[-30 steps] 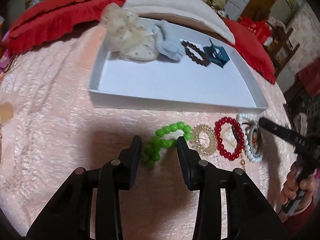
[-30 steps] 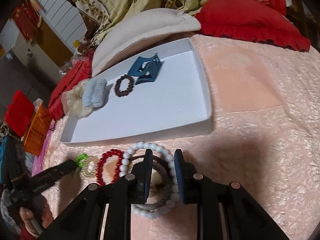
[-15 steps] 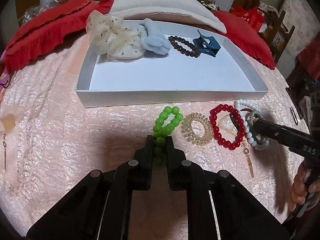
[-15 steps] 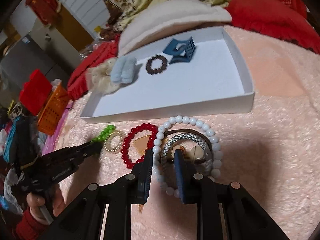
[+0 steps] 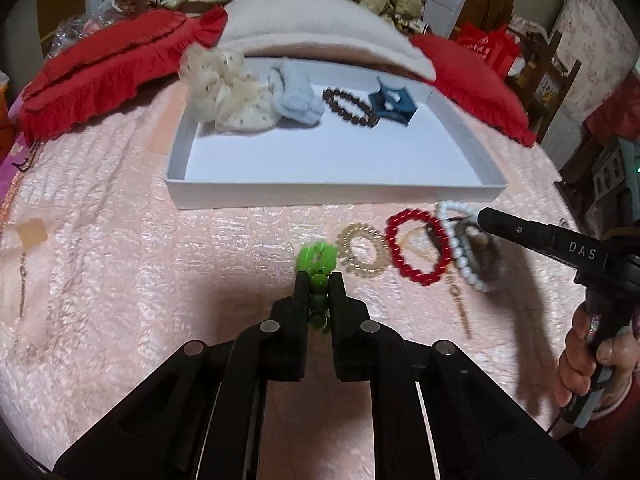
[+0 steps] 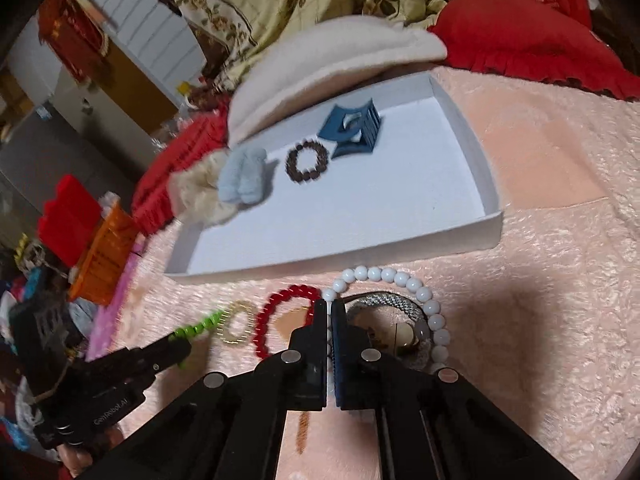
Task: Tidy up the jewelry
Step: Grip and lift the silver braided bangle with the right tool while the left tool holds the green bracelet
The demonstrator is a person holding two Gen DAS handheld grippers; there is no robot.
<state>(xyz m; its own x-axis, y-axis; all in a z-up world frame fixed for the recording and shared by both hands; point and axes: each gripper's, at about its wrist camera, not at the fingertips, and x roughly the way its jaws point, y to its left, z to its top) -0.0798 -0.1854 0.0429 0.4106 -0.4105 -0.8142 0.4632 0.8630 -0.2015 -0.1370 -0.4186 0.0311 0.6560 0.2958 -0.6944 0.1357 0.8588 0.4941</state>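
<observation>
My left gripper [image 5: 319,278] is shut on the green bead bracelet [image 5: 317,264], held just above the pink cloth; it also shows in the right wrist view [image 6: 200,326]. My right gripper [image 6: 329,307] is shut on the white bead bracelet [image 6: 404,280], which still lies on the cloth; it also shows in the left wrist view [image 5: 460,240]. A gold coil hair tie [image 5: 362,248] and a red bead bracelet [image 5: 416,246] lie between them. A grey band [image 6: 396,304] lies inside the white beads. The white tray [image 5: 332,194] holds two scrunchies [image 5: 256,98], a brown bead bracelet [image 5: 350,106] and a blue claw clip [image 5: 394,100].
Red ruffled cushions [image 5: 104,64] and a cream pillow [image 5: 320,28] lie behind the tray. A thin chain [image 5: 22,280] lies on the cloth at the far left. An orange basket [image 6: 104,256] sits left of the bed.
My left gripper closed on the green bracelet and lifted its near end. My right gripper closed tighter on the white bead bracelet.
</observation>
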